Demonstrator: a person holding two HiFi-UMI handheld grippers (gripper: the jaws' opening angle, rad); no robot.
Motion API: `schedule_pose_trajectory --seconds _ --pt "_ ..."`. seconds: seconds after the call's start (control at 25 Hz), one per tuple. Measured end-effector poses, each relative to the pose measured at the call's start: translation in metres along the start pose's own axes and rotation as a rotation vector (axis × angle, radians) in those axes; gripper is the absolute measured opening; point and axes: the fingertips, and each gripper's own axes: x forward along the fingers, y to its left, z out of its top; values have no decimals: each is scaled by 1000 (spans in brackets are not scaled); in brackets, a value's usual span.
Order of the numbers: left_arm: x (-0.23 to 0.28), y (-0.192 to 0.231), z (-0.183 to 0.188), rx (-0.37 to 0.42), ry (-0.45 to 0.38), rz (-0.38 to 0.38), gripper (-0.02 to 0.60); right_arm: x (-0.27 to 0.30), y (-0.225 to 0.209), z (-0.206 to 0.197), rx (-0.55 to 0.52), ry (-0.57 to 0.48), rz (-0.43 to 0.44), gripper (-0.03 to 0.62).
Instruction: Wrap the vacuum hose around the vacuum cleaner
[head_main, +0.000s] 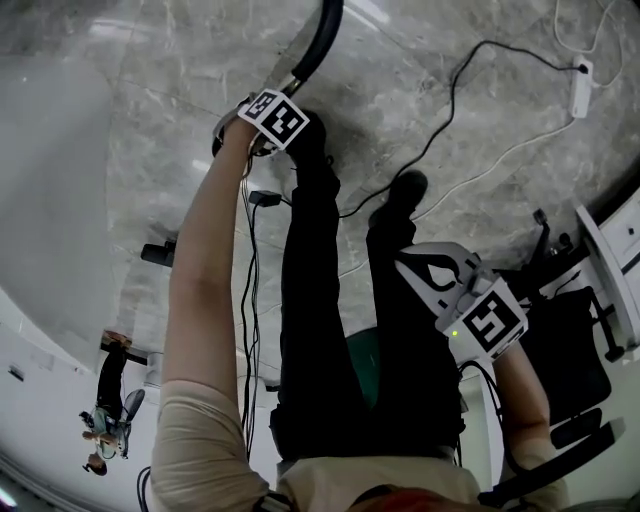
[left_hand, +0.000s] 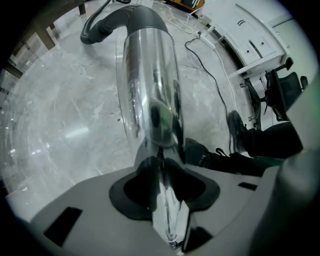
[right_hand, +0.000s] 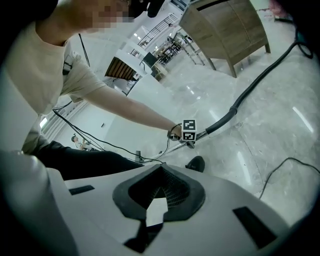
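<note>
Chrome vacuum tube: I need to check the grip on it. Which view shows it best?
The left gripper view: the chrome tube fills the frame, running between the jaws of the left gripper, which are closed on it. The head view shows only a short stretch; the right gripper view shows it small and distant.

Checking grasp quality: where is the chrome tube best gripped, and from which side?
On the chrome tube, probably its straight stretch short of the black hose, from above with jaws across it: rigid and narrow there, while the hose curves. The left gripper grips there.
</note>
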Motion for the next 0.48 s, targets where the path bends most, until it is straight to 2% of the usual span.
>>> schedule_pose_trajectory --seconds 0.16,0.32,0.48 --pt "-43 -10 0 27 -41 -15 138 -15 14 12 -24 -37 -22 3" --pt "-83 -22 14 44 -101 -20 138 -33 21 19 -62 -54 -56 3" --pt "-118 -27 22 45 -112 -16 138 -53 27 22 -84 -81 -83 3"
